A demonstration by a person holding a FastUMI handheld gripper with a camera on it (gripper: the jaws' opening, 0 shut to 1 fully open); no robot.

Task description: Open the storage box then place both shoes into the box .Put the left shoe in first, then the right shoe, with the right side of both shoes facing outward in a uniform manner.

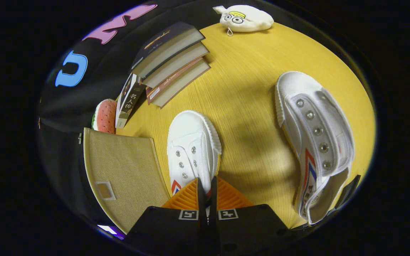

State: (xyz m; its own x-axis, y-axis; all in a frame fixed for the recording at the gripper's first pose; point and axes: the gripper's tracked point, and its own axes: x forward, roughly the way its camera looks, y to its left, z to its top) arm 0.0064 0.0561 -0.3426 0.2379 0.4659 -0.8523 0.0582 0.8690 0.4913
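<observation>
The tool (207, 190) has its fingers nearly together, pinched on the side wall of the near shoe (192, 151). That shoe lies on the yellow counter (247, 85), its long axis running toward 12 o'clock, toe pointing away from the fingers. The other shoe (313, 140) lies well apart at 2 o'clock, tipped on its side, toe away. The beige fabric storage box (125, 170) sits just beside the held shoe at 10 o'clock, lid closed. Beyond stand 3 stacked books (171, 60), a leaning book (128, 99), a watermelon slice (104, 115) and a plush toy (244, 18).
</observation>
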